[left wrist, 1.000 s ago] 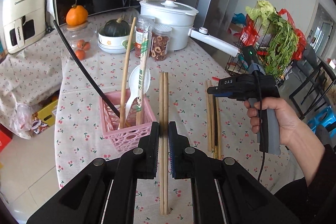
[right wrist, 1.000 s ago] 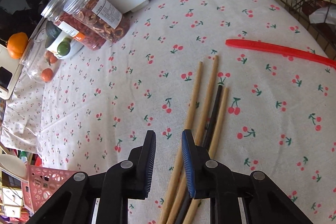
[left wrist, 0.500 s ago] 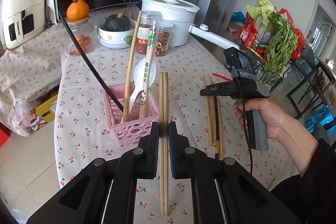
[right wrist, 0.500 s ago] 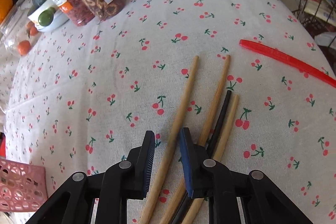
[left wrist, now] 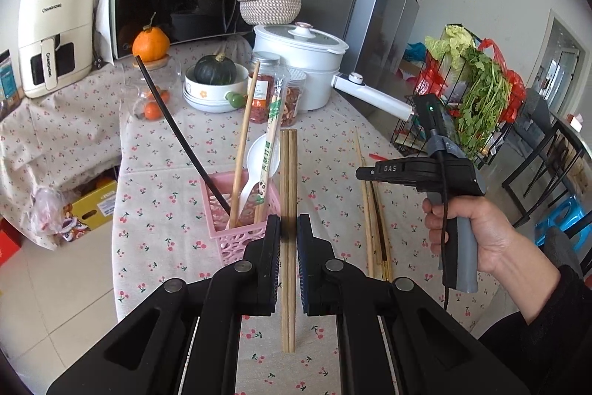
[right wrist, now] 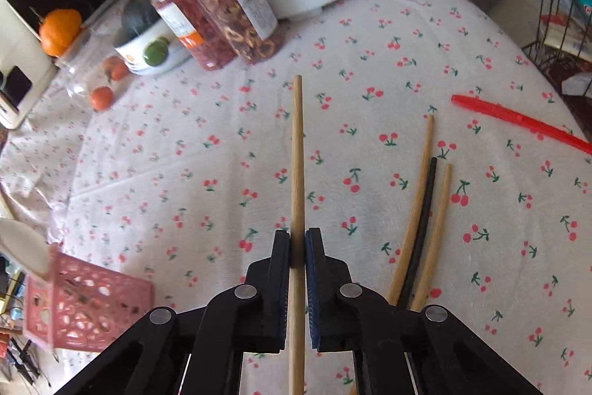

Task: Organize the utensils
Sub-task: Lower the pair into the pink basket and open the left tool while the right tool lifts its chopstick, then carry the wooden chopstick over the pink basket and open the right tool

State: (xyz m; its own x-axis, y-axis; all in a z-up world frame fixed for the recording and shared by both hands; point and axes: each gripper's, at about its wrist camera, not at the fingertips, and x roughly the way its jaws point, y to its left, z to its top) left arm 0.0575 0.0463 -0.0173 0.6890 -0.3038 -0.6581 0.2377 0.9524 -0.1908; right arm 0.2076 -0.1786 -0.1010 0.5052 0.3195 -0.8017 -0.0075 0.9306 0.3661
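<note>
My left gripper [left wrist: 288, 232] is shut on a pair of wooden chopsticks [left wrist: 288, 180], held just right of the pink basket [left wrist: 236, 232]. The basket holds a wooden chopstick, a black chopstick, a wrapped pair and a white spoon [left wrist: 251, 169]. My right gripper [right wrist: 296, 247] is shut on a single wooden chopstick [right wrist: 297, 154], lifted off the cloth. Two wooden chopsticks [right wrist: 418, 206] and a black one [right wrist: 421, 221] lie on the table to its right. The right gripper also shows in the left wrist view [left wrist: 421, 173], above those chopsticks [left wrist: 373, 224].
A red plastic utensil [right wrist: 518, 121] lies at the far right. Two jars [right wrist: 229, 24], a white pot [left wrist: 307, 62] with a long handle, a bowl with a squash [left wrist: 216, 80] and a microwave stand at the back. A wire vegetable rack [left wrist: 462, 99] stands right.
My right gripper has closed on one wooden chopstick and lifted it away from the other three. My left gripper has kept its pair and moved back slightly.
</note>
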